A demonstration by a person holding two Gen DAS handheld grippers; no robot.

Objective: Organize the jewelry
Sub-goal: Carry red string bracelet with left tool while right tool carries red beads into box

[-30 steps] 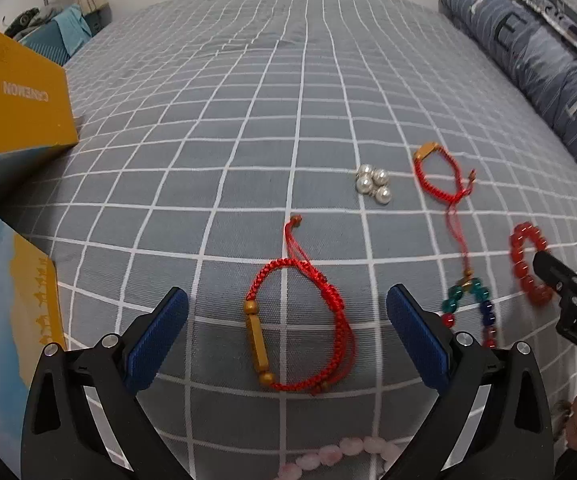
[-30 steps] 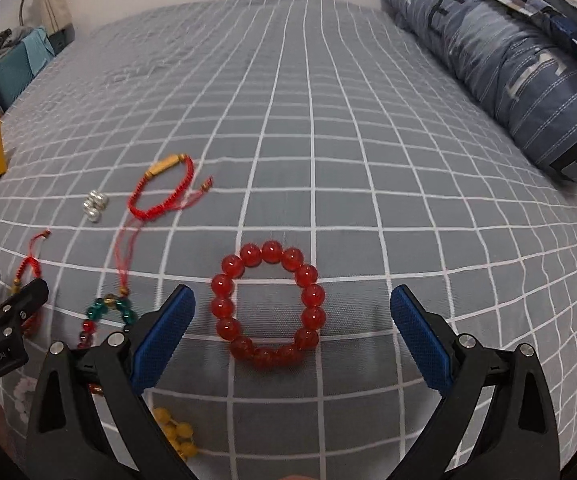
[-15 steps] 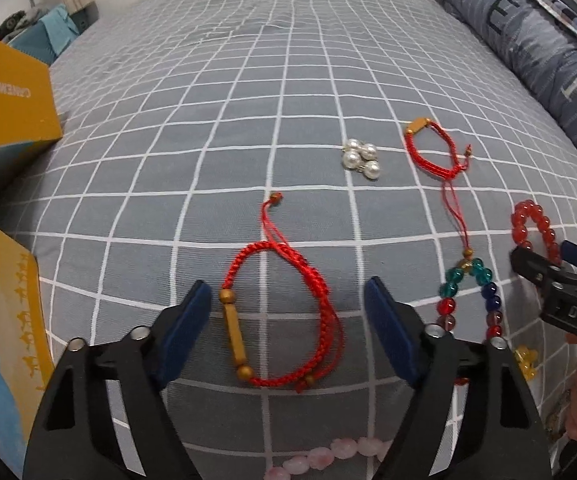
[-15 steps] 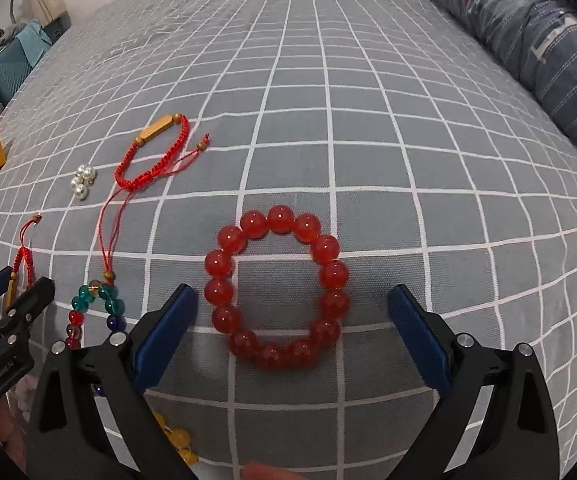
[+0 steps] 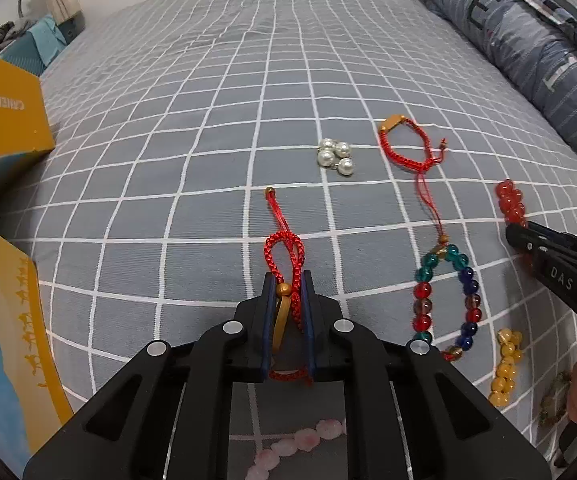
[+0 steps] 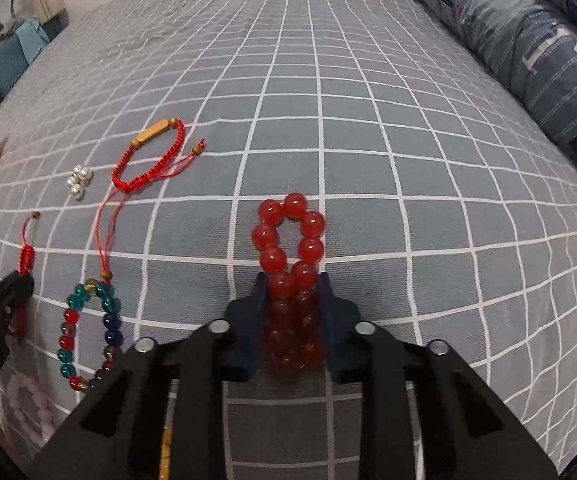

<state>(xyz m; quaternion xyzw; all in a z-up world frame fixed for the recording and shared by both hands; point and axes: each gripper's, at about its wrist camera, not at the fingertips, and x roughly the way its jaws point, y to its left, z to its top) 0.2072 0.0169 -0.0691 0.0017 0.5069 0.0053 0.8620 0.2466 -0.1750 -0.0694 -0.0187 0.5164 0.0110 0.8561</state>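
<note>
My left gripper (image 5: 287, 280) is shut on a red braided cord bracelet (image 5: 284, 252) with a gold tube bead, squeezed flat on the grey checked bedspread (image 5: 208, 120). My right gripper (image 6: 291, 280) is shut on a red bead bracelet (image 6: 288, 236), pressed into a narrow loop. Between them lie a multicoloured bead bracelet (image 5: 444, 300), a second red cord bracelet (image 5: 406, 144) with a gold bar, and a cluster of pearls (image 5: 335, 156). The right gripper also shows in the left wrist view (image 5: 514, 232).
A yellow box (image 5: 4, 108) stands at the left, and a blue and yellow box (image 5: 4, 340) at the near left. Yellow beads (image 5: 506, 364) and pink beads (image 5: 300, 440) lie near the front edge. A folded blue quilt (image 5: 528, 48) lies along the right.
Both grippers have moved forward and down and closed. The left one took hold of the red cord bracelet, the right one the red bead bracelet, squeezing both loops narrow.
</note>
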